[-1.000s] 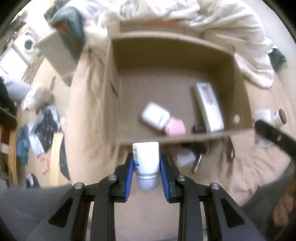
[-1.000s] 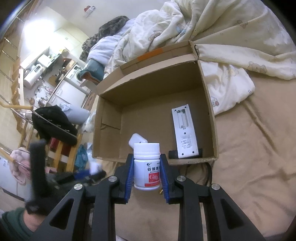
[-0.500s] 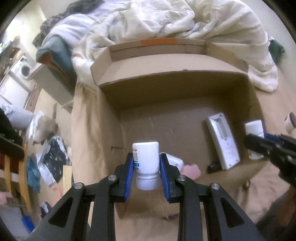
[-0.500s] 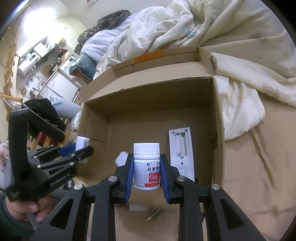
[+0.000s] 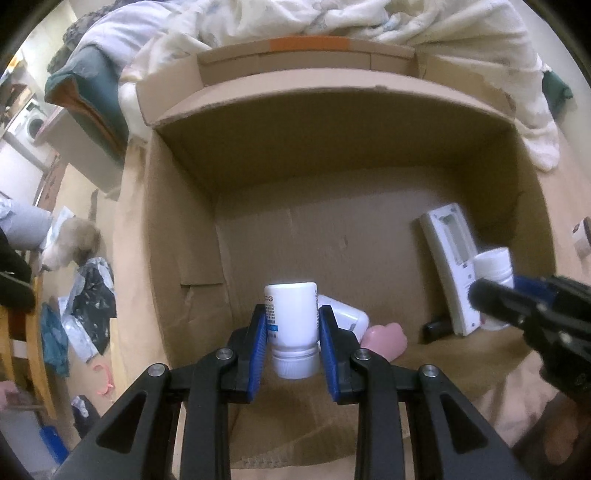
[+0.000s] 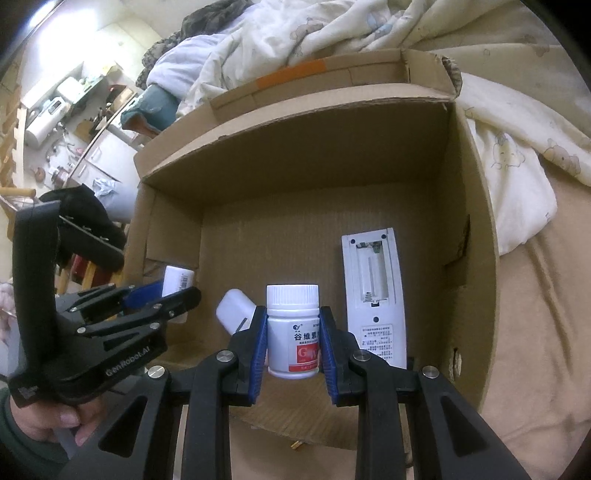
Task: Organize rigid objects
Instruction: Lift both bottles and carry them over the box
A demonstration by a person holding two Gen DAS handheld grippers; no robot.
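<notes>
An open cardboard box (image 5: 332,110) (image 6: 476,258) sits on the bed. My left gripper (image 5: 291,328) is shut on a white bottle (image 5: 291,321) held upside down, cap toward me, above the box's near left floor. My right gripper (image 6: 293,332) is shut on a white pill bottle with a red label (image 6: 293,332), upright above the box's near edge. On the box floor lie a white remote (image 5: 448,266) (image 6: 373,291), back up with its battery bay open, a white case (image 5: 347,317) (image 6: 234,310), a pink object (image 5: 384,338) and a small black item (image 5: 437,326).
A rumpled cream duvet (image 6: 369,33) lies behind and right of the box. The tan bedsheet (image 6: 535,332) surrounds it. A teal cushion (image 5: 85,77) is at the back left. Clothes and bags litter the floor (image 5: 85,302) left of the bed.
Both grippers have moved forward over the box with their bottles; the box now fills each view. The two grippers are side by side above its near edge.
</notes>
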